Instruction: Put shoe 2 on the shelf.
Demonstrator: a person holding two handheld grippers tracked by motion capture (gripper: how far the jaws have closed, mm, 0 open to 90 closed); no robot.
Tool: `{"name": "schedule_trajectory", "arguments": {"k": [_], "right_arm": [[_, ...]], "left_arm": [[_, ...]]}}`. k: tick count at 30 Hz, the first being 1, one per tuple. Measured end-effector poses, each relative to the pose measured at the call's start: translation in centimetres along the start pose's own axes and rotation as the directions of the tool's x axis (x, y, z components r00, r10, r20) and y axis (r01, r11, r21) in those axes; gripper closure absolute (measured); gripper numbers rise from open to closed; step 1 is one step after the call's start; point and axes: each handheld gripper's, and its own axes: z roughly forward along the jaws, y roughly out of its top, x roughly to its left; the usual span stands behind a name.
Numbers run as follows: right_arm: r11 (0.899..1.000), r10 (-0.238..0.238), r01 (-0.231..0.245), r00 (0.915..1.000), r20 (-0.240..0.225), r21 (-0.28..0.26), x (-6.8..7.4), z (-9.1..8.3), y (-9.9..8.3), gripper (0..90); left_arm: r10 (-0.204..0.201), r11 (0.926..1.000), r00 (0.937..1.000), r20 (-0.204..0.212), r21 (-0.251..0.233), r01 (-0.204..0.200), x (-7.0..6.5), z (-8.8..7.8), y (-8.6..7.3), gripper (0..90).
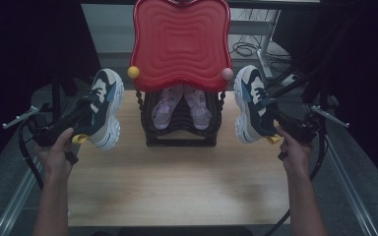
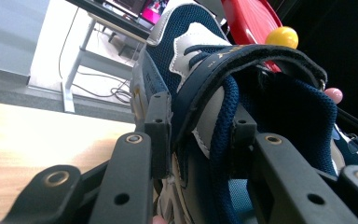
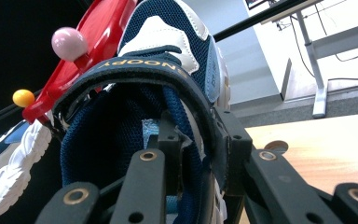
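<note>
The left gripper (image 1: 81, 118) is gripping the left sneaker (image 1: 104, 109) with its jaws clamped across the shoe's side wall and navy strap, one jaw sitting inside the opening and the other outside, as the left gripper view (image 2: 200, 135) is showing; the right gripper (image 1: 280, 122) is doing the same to the right sneaker (image 1: 251, 104), its jaws pinching the collar and strap (image 3: 196, 144); both shoes are hanging clear of the counter (image 1: 177, 182), toes pointing away from the jaws and up toward the far side, so each shoe's long axis is running on from its gripper.

Between the two sneakers the black shoe rack (image 1: 181, 123) is standing, with a pair of pink shoes (image 1: 181, 107) already lying on its tier under the red tray (image 1: 181, 42); the rack is lying inward of each pair of jaws, to the right of the left ones and to the left of the right ones, and both hands seem about equally near it.

The next move is probably turning on that inward offset: each sneaker is sitting beside the rack rather than before it, and the red top with its yellow ball (image 1: 133, 72) and pink ball (image 1: 227, 73) is overhanging close by the toes.
</note>
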Motion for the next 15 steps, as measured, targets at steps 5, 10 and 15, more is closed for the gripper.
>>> {"name": "schedule_trajectory", "arguments": {"k": [5,10,15], "right_arm": [[1.000,-0.007,0.007,1.0000,-0.003,-0.008,0.3,0.1,0.6,74.9],[1.000,-0.011,0.011,0.9999,-0.005,-0.009,0.6,0.5,1.4,74.9],[1.000,-0.009,0.009,0.9999,-0.008,-0.011,1.0,0.7,2.2,74.9]], "left_arm": [[0.000,0.9999,1.0000,0.007,-0.014,0.000,-0.2,0.4,0.9,69.0],[0.006,0.9997,0.9999,0.010,-0.024,-0.005,-0.6,0.8,1.6,69.0],[0.012,0.9992,0.9999,0.008,-0.038,-0.012,-0.9,1.1,2.4,69.0]]}}
